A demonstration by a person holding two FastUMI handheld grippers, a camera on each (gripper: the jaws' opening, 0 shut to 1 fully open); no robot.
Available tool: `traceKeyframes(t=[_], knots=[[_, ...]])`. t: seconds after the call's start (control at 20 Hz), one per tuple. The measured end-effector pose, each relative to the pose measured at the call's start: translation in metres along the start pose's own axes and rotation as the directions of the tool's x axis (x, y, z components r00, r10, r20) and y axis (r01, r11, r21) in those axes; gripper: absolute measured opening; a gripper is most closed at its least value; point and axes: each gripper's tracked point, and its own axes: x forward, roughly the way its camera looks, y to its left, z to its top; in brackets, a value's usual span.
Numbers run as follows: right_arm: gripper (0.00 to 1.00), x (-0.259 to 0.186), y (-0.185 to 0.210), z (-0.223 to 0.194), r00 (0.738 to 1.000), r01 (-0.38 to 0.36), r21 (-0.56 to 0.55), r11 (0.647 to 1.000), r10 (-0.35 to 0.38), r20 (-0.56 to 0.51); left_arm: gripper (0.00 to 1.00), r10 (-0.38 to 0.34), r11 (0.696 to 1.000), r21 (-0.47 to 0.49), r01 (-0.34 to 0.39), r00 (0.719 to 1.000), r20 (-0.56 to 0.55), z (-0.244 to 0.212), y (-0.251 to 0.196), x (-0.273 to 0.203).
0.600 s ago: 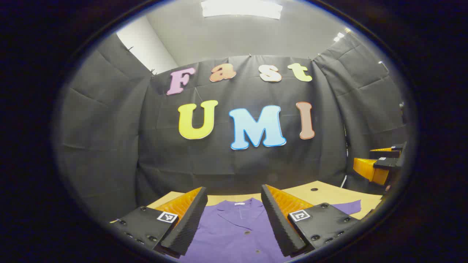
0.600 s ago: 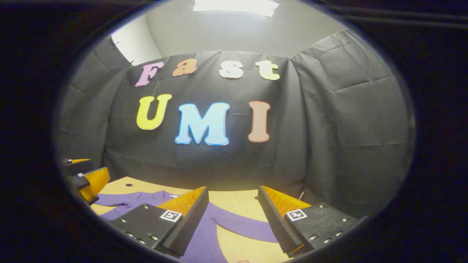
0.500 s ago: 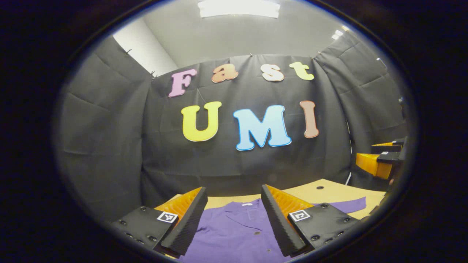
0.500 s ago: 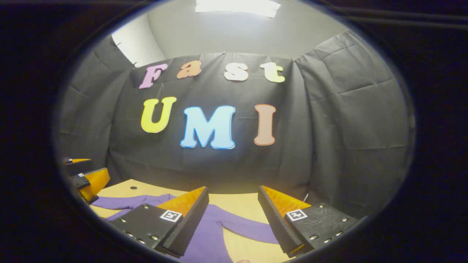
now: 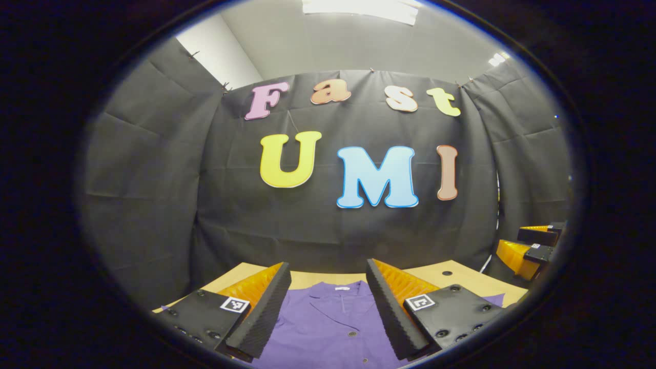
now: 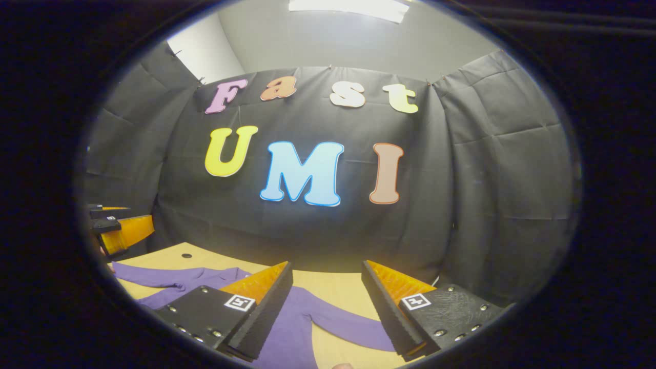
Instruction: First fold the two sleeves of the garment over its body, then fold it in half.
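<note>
My left claw (image 5: 328, 302) sits at the bottom centre of the left gripper view, fingers spread wide, nothing between them, held above the bench (image 5: 461, 279); through the gap I see the purple garment (image 5: 333, 328) lying flat on the tan bench, collar (image 5: 338, 292) toward the far edge, button placket running down the lower middle of the frame; a bit of purple sleeve peeks out past my right-hand finger at lower right; bench has a small dark hole (image 5: 444, 273) near its far right part.

My right claw (image 6: 327, 300) sits at the bottom centre of the right gripper view, also wide open and gripping nothing; garment (image 6: 292, 333) lies under and between the fingers; one sleeve (image 6: 348, 328) stretches across the gap toward lower right, flat on the bench (image 6: 328, 287); the other sleeve (image 6: 148, 274) runs out to the lower left of that frame, also flat; neither sleeve is folded over the body.

Each claw shows in the other's view: right one at the right edge of the left gripper view, mid-low (image 5: 530, 246); left one at the left edge of the right gripper view (image 6: 115, 228), above the far sleeve end; can't tell any contact with cloth from either view.
</note>
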Motion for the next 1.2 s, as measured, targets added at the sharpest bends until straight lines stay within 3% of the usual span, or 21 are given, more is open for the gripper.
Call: traceKeyframes(t=[0.35, 0.65, 0.95, 1.2], knots=[[0.88, 0.022, -0.015, -0.024, 0.988, 0.127, 0.002, 0.992, -0.126, -0.084, 0.94, -0.074, 0.997, 0.018, 0.074, 0.997, -0.002, 0.006, 0.004, 0.043], [0.88, 0.041, -0.058, -0.066, 0.947, 0.25, -0.027, 0.968, -0.25, -0.2, 0.94, -0.084, 0.996, 0.027, 0.084, 0.996, -0.009, -0.002, 0.009, 0.068], [0.89, 0.044, -0.126, -0.137, 0.833, 0.403, -0.04, 0.914, -0.385, -0.397, 0.94, -0.053, 0.998, 0.028, 0.054, 0.998, -0.038, -0.013, 0.016, 0.076], [0.89, 0.026, -0.173, -0.197, 0.728, 0.512, -0.01, 0.859, -0.441, -0.526, 0.94, -0.021, 1.0, 0.002, 0.022, 0.997, -0.075, -0.027, 0.023, 0.073]])
